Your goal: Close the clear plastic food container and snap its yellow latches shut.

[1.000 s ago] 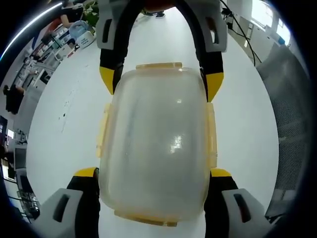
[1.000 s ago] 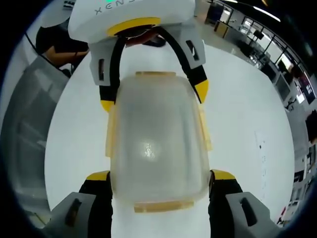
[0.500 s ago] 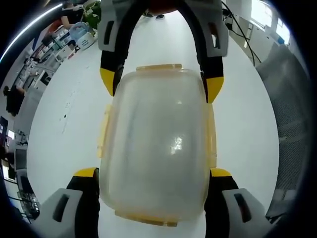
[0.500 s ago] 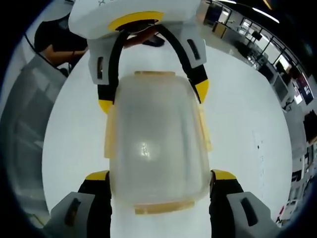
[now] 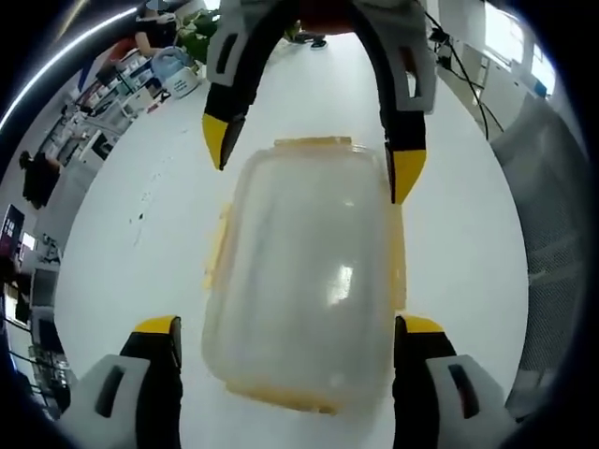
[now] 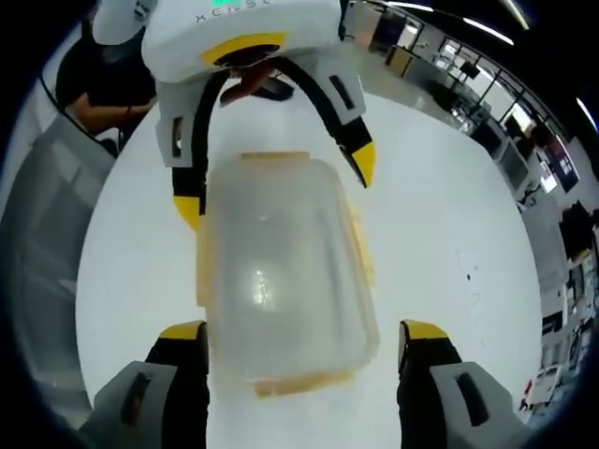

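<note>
At about 12 o'clock in the right gripper view, the white housing of the left gripper [image 6: 271, 173] carries a line of grey capital letters. It is cut off at the top edge and reads roughly "XENS", though I cannot be sure. No other writing or numbers can be read.
</note>
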